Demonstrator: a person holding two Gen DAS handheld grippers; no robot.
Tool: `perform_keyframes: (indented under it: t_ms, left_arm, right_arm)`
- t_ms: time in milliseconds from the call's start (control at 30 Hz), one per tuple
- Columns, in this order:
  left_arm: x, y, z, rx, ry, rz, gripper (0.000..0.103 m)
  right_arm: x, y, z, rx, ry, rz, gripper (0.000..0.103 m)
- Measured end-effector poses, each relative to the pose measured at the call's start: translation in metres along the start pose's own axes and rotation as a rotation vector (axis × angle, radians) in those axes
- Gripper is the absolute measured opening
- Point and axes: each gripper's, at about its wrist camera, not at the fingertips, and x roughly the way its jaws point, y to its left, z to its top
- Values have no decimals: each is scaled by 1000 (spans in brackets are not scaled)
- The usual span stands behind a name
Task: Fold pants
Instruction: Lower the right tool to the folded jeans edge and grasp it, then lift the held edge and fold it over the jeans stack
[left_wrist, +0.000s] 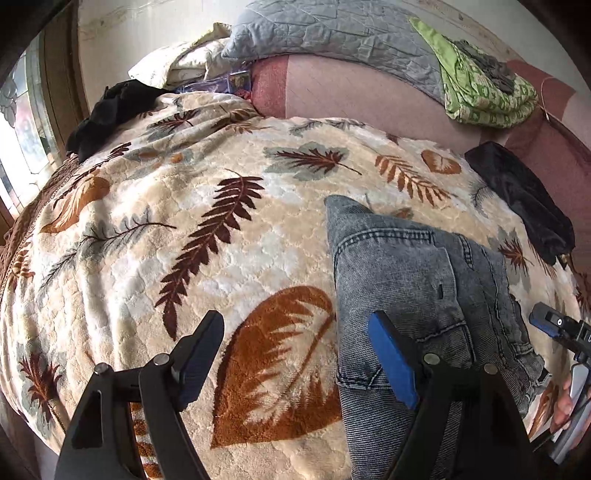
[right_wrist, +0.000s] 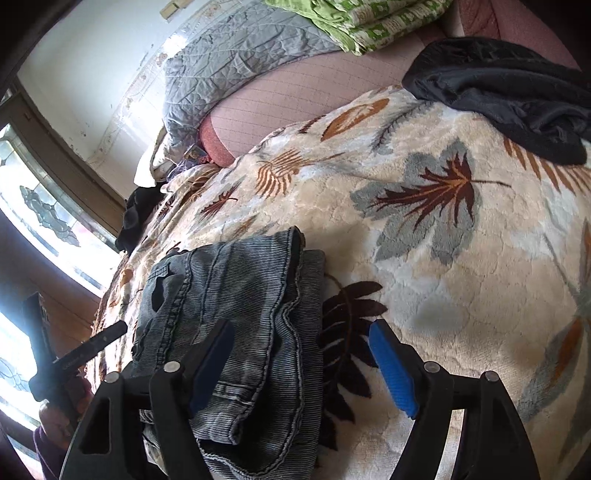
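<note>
- Folded pants (left_wrist: 417, 280) lie on leaf-print blanket (left_wrist: 221, 229); black garment (left_wrist: 517, 195) at two o'clock.
- Left gripper (left_wrist: 295, 354) and right gripper (right_wrist: 303, 362): fingers spread wide, holding nothing.

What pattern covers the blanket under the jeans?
Brown, rust and grey leaves on a cream blanket, clearest in the left wrist view.

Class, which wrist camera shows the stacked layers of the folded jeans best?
The right wrist view: the jeans show their stacked hems and folded edges. The left wrist view shows only their flat top with a pocket.
</note>
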Motion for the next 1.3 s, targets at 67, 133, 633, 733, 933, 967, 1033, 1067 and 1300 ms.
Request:
perform_keyframes:
  t_ms: [67,133,633,733,933,967,1033,1067,1300]
  left_arm:
    - [4,-12,-2,53,19,-24,81]
    - [9,-21,-3,86,36,-40,81]
    - [15,-48,1,140,26,-208,53]
    - [9,-51,5,143,1,-196,34]
    - [-25,-59,27,173,-143,-177,28]
    - [-29,-60,33,170,-162,-173,28]
    - [-28,-60,51,172,-175,-153,28]
    - [-24,-59,61,170,-177,-129,28]
    - [48,-50,102,133,-134,61,28]
  right_arm:
    - [11,-8,-1,53,44,45,79]
    - [22,-10,-2,82,76,88,81]
    - [43,60,-9,-188,99,132,47]
    - [31,77,-11,-260,45,113,40]
    - [-1,105,0,-326,-99,156,36]
    - [-2,108,5,-329,-124,155,36]
    - [0,108,22,-311,-146,167,36]
    - [4,108,31,-295,-156,172,36]
    - [88,84,69,-183,-67,108,37]
